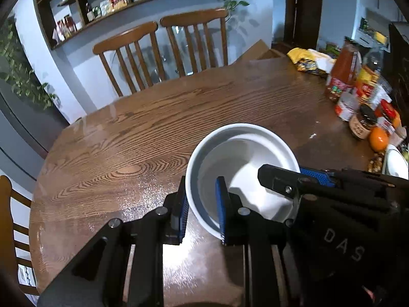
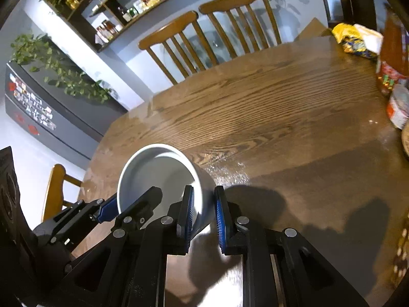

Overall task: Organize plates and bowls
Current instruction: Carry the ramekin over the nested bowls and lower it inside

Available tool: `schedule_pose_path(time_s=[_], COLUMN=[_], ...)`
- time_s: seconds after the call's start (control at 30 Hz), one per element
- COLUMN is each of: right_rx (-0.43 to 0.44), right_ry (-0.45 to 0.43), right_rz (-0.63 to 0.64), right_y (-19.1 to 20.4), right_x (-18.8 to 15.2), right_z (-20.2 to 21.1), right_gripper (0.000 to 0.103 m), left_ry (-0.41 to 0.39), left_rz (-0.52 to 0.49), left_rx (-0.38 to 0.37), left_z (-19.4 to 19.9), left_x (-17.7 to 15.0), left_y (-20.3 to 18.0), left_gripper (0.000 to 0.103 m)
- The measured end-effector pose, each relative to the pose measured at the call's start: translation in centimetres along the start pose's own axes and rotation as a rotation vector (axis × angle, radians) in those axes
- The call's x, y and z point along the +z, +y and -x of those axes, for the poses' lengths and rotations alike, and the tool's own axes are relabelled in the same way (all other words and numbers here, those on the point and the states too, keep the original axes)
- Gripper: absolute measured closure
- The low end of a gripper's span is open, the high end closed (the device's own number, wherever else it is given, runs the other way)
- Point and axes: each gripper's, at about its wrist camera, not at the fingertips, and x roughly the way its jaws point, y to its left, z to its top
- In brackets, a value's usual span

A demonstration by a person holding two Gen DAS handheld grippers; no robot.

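Observation:
A white bowl (image 1: pixel 237 163) sits over the wooden table (image 1: pixel 153 128) and shows in the right wrist view (image 2: pixel 158 174) too. My left gripper (image 1: pixel 202 204) straddles its near-left rim, one blue pad outside and one inside the wall. My right gripper (image 2: pixel 204 209) straddles the bowl's right rim the same way, and it shows in the left wrist view (image 1: pixel 301 179) reaching in from the right. Both pairs of jaws stand close on the wall. The bowl looks empty.
Jars, bottles, an orange (image 1: pixel 378 138) and a snack bag (image 1: pixel 306 61) crowd the table's right side. A white plate edge (image 1: pixel 395 163) shows at far right. Two wooden chairs (image 1: pixel 158 51) stand behind the table, another (image 2: pixel 55 189) at its left.

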Motion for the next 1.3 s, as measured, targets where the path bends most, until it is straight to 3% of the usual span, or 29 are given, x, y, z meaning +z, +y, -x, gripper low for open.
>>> schedule_pose_path(time_s=[0.83,1.07,1.3], right_rx=[-0.009,-0.008,0.001], right_ry=[-0.126,-0.133,-0.102], right_rz=[0.040,0.089,0.143], right_y=[3.0,5.1,7.2], right_x=[-8.7,-11.0,-12.9], right_z=[12.4,14.0,13.8], right_gripper=[0.085,0.085,0.085], left_ry=[-0.165,-0.195,-0.174], left_rz=[-0.020,0.009,0.063], left_rx=[-0.026,-0.019,-0.012], left_z=[13.4,16.2,17.2], left_x=[-7.0,-9.7,-12.1], left_y=[-3.1,-2.3,-0.5], left_gripper=[0.085,0.085,0.085])
